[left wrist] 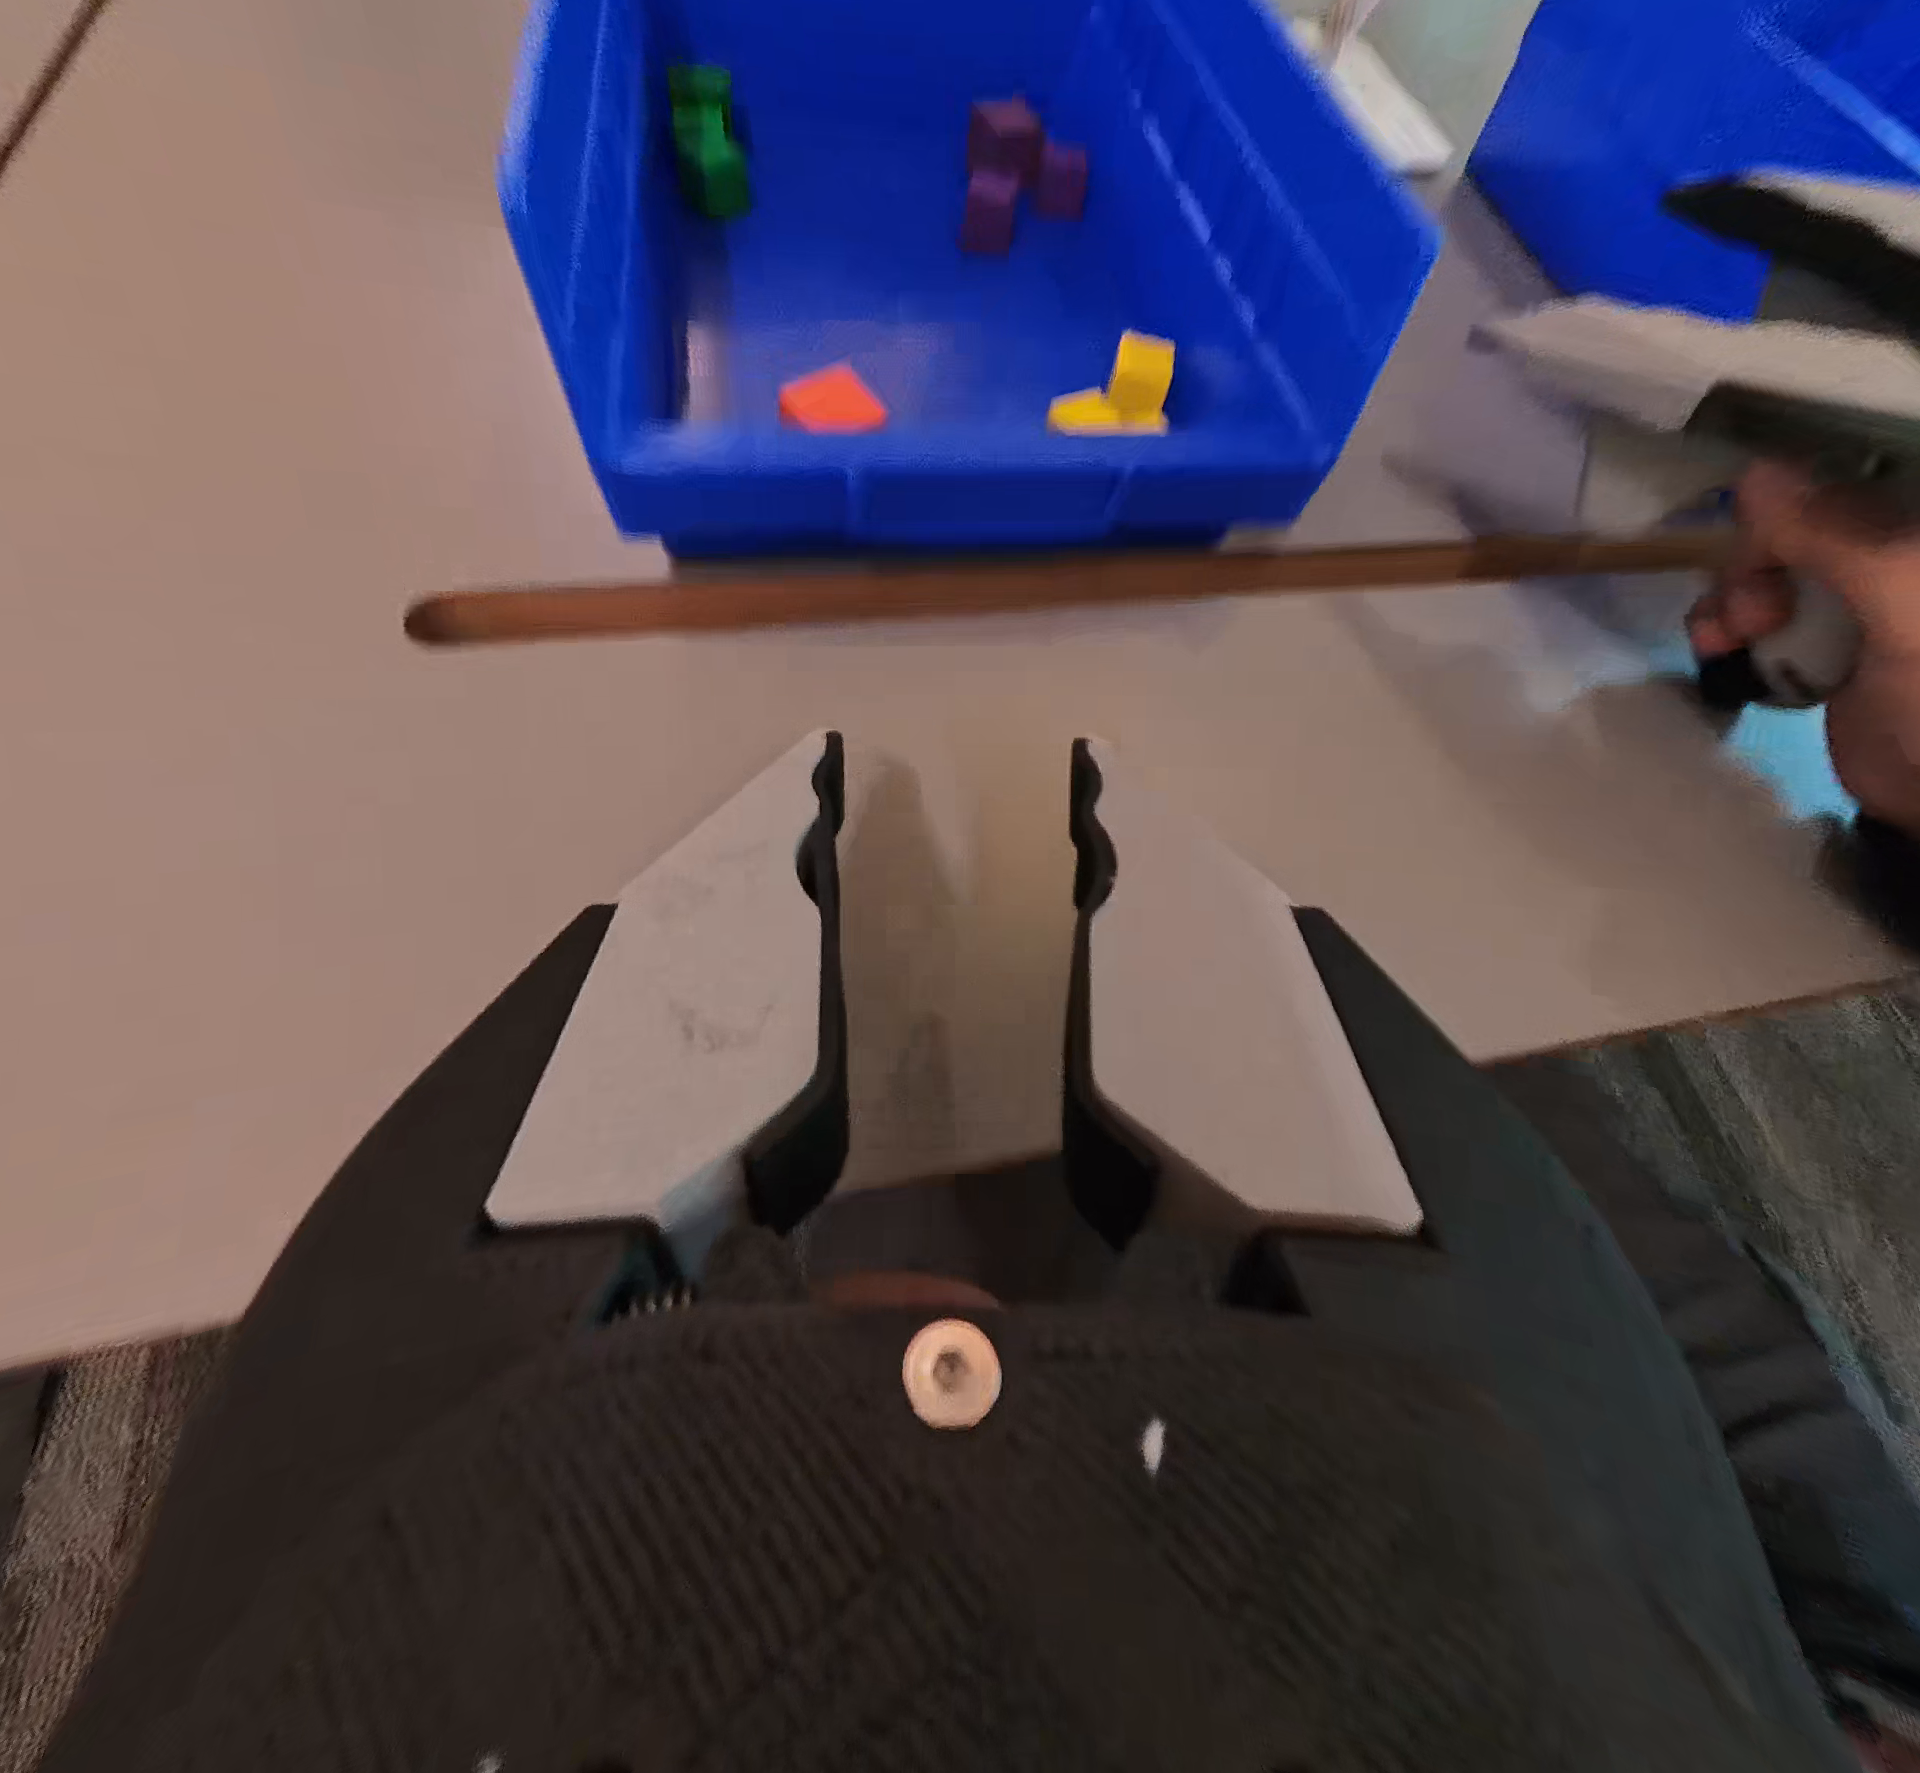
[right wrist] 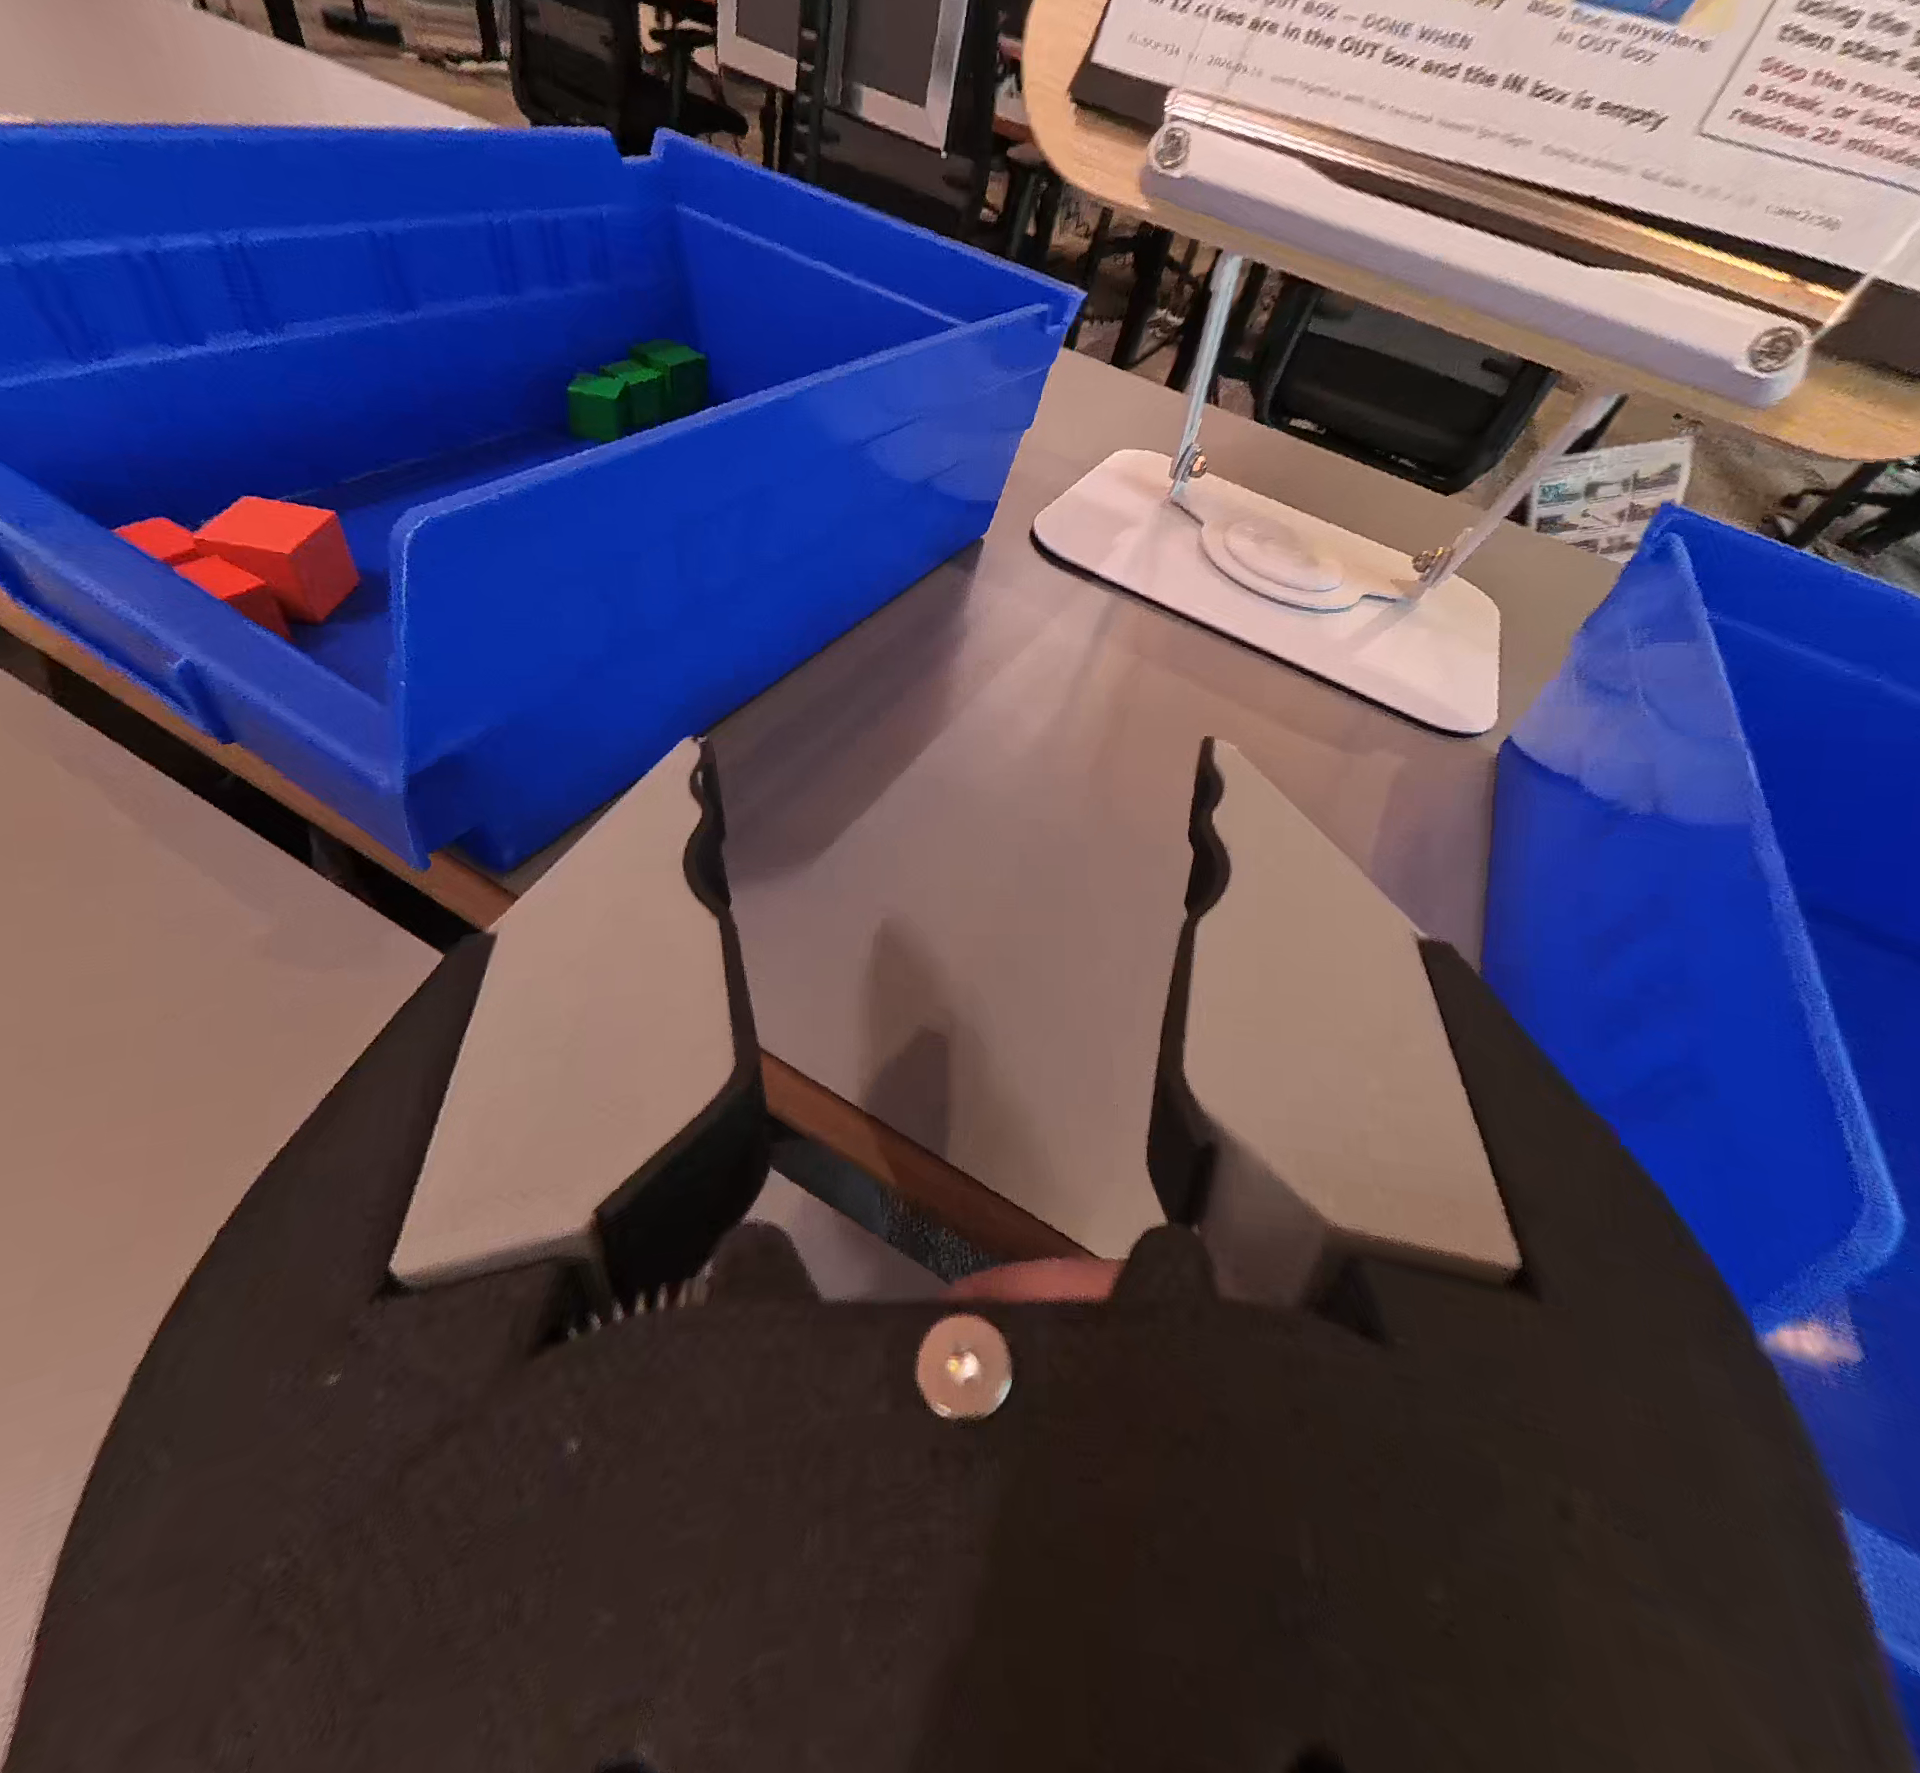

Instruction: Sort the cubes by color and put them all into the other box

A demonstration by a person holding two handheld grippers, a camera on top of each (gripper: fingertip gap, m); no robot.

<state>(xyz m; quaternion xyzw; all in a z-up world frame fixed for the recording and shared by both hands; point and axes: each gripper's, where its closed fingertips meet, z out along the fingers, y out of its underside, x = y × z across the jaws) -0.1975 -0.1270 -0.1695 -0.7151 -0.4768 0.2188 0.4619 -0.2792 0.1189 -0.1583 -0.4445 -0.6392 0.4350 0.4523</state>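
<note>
My left gripper (left wrist: 954,747) hangs over the desk (left wrist: 260,684), jaws apart and holding nothing. My right gripper (right wrist: 951,757) is the same, jaws wide and empty. The blue box (left wrist: 1226,165) ahead holds green cubes (left wrist: 709,139), purple cubes (left wrist: 1013,170), yellow cubes (left wrist: 1127,383) and what looks like one red cube (left wrist: 831,398), though it is blurry. Another blue box (right wrist: 1704,944) sits right of it.

printed instruction sheet (right wrist: 1538,9) with pictures, on white stand (right wrist: 1278,570), behind blue boxes (right wrist: 707,560)
</note>
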